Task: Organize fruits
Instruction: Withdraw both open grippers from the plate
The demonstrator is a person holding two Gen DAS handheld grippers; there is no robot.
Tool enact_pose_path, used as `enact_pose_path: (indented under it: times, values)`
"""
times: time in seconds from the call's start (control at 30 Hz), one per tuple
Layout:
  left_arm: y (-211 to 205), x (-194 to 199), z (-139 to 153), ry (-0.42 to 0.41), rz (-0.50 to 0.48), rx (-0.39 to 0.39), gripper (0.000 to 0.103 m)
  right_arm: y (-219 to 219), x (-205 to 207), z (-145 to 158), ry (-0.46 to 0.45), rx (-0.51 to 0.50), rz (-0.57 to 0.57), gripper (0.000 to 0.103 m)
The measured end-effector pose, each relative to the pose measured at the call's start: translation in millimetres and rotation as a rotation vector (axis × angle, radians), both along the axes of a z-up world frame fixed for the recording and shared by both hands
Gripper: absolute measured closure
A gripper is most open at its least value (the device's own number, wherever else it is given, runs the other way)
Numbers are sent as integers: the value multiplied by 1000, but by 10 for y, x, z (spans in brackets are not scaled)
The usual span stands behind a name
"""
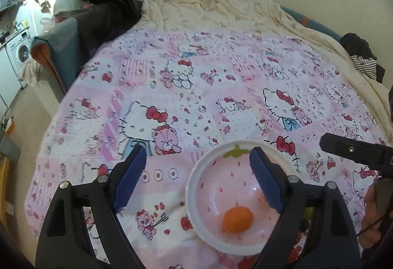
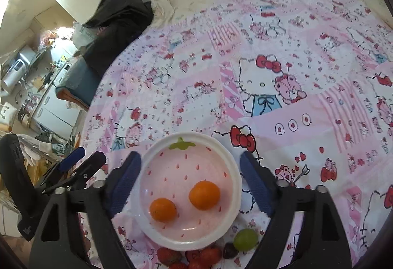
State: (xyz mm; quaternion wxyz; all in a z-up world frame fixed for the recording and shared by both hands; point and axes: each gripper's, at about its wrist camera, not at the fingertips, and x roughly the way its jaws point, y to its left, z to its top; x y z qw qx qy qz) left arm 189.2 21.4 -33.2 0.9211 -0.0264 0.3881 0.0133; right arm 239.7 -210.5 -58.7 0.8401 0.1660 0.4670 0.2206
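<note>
A white bowl (image 2: 234, 166) with a pink strawberry print sits on the bed and holds two small oranges (image 2: 163, 209) (image 2: 204, 195). My right gripper (image 2: 191, 170) hangs open above it, with a blue pad on each side of the bowl and nothing between them. In front of the bowl, on the sheet, lie a green grape (image 2: 245, 239), a dark grape (image 2: 229, 250) and strawberries (image 2: 169, 255). My left gripper (image 1: 197, 158) is open and empty, over the bowl's (image 1: 190, 195) left edge. That view shows only one orange (image 1: 237, 219).
A pink cartoon-cat sheet (image 1: 196, 97) covers the bed, with a cream blanket (image 1: 221, 8) bunched at the far side. Dark clothes (image 1: 108, 8) are piled at the far left corner and more clothing (image 1: 363, 58) at the right edge. The bed's left edge drops to the floor.
</note>
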Motion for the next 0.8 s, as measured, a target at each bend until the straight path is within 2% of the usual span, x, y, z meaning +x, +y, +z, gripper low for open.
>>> enact_pose_path:
  times: [0.13, 0.27, 0.43, 0.63, 0.8]
  values:
    - [14, -149, 109, -10, 2, -8, 19, -24, -193, 128, -32, -16, 7, 14]
    - [6, -321, 190, -35, 2, 31, 19, -57, -377, 222, -58, -27, 12, 13]
    - [52, -498, 247, -28, 32, 34, 19, -147, -585, 303, -65, -3, -8, 13]
    - [62, -727, 314, -19, 50, 22, 19, -251, -792, 322, -46, 7, -35, 13]
    - [71, -900, 237, 36, 66, -26, 19, -366, -917, 247, 11, 22, -72, 13]
